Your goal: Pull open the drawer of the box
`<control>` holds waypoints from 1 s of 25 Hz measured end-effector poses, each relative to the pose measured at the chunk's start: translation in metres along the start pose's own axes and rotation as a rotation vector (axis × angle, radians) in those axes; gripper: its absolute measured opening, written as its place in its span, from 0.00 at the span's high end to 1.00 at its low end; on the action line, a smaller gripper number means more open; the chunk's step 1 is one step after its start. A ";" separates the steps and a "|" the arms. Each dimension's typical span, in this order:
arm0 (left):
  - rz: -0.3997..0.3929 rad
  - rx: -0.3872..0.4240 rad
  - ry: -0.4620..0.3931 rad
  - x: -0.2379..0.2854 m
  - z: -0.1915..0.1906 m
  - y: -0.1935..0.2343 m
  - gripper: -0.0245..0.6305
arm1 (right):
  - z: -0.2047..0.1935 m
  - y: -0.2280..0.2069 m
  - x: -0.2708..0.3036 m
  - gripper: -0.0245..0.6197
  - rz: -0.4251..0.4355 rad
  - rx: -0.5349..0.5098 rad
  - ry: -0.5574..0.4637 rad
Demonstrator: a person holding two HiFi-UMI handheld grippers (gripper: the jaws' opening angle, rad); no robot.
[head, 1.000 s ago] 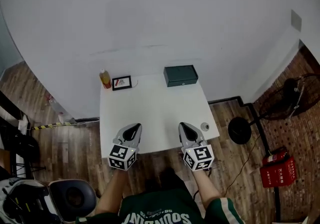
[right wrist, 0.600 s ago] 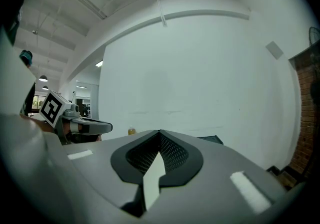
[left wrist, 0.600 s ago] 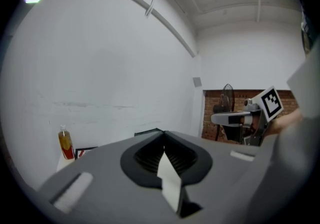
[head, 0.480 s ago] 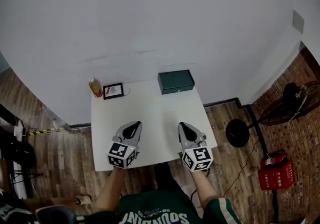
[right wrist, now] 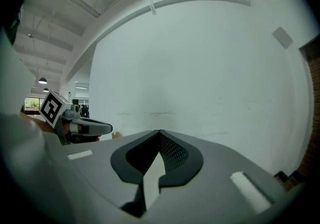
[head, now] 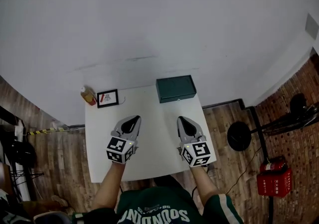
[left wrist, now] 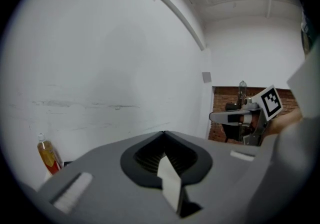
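Observation:
A dark green box stands at the far edge of the white table, right of centre, its drawer front closed. My left gripper hovers over the table's near left part, jaws together, holding nothing. My right gripper hovers over the near right part, also shut and empty, well short of the box. In the left gripper view the jaws meet at a point with the white wall beyond. The right gripper view shows its jaws meeting likewise; the box is hidden in both.
An orange bottle and a small black picture frame stand at the table's far left. A white wall rises behind the table. A fan stand and a red box are on the wooden floor to the right.
The head camera has shifted, so the table and box sit lower and nearer in view. Both grippers stay side by side over the near part of the table, still shut.

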State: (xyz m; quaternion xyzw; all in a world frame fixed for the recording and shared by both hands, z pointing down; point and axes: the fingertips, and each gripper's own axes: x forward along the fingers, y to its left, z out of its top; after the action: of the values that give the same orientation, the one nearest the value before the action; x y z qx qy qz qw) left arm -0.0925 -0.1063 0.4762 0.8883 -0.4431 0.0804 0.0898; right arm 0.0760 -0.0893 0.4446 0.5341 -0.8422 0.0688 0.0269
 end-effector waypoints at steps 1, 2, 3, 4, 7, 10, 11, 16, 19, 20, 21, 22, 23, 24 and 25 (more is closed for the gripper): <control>-0.001 0.003 0.006 0.008 0.001 0.002 0.88 | 0.001 -0.006 0.007 0.96 0.002 0.003 0.003; -0.002 0.005 0.011 0.016 0.003 0.004 0.88 | 0.001 -0.011 0.014 0.96 0.004 0.005 0.006; -0.004 0.006 0.012 0.024 0.005 0.006 0.88 | 0.002 -0.016 0.021 0.96 0.007 0.008 0.009; -0.003 0.005 0.014 0.031 0.006 0.008 0.88 | 0.002 -0.021 0.027 0.96 0.009 0.011 0.011; 0.002 -0.006 0.029 0.049 0.003 0.013 0.88 | -0.002 -0.033 0.043 0.96 0.019 0.015 0.026; 0.003 -0.019 0.043 0.065 -0.002 0.015 0.88 | -0.008 -0.046 0.055 0.96 0.020 0.010 0.047; 0.001 -0.021 0.048 0.069 -0.004 0.016 0.88 | -0.010 -0.049 0.059 0.96 0.019 0.010 0.052; -0.008 -0.039 0.085 0.093 -0.019 0.014 0.88 | -0.026 -0.067 0.072 0.96 0.019 0.029 0.085; -0.016 -0.054 0.111 0.105 -0.032 0.010 0.88 | -0.044 -0.075 0.075 0.96 0.018 0.037 0.122; -0.020 -0.059 0.121 0.109 -0.037 0.008 0.88 | -0.052 -0.077 0.075 0.96 0.015 0.039 0.137; -0.025 -0.063 0.132 0.113 -0.042 0.006 0.88 | -0.059 -0.080 0.075 0.96 0.011 0.041 0.153; -0.029 -0.066 0.144 0.116 -0.048 0.005 0.88 | -0.068 -0.083 0.075 0.96 0.008 0.044 0.168; -0.033 -0.069 0.156 0.120 -0.054 0.003 0.88 | -0.076 -0.086 0.075 0.96 0.004 0.048 0.184; -0.037 -0.074 0.167 0.123 -0.060 0.002 0.88 | -0.084 -0.089 0.074 0.96 -0.001 0.053 0.197; -0.041 -0.081 0.177 0.125 -0.066 -0.001 0.88 | -0.091 -0.091 0.073 0.96 -0.006 0.058 0.210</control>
State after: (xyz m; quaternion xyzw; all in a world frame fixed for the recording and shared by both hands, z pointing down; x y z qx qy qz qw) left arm -0.0218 -0.1876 0.5678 0.8822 -0.4182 0.1390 0.1659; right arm 0.1249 -0.1796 0.5517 0.5268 -0.8309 0.1488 0.0997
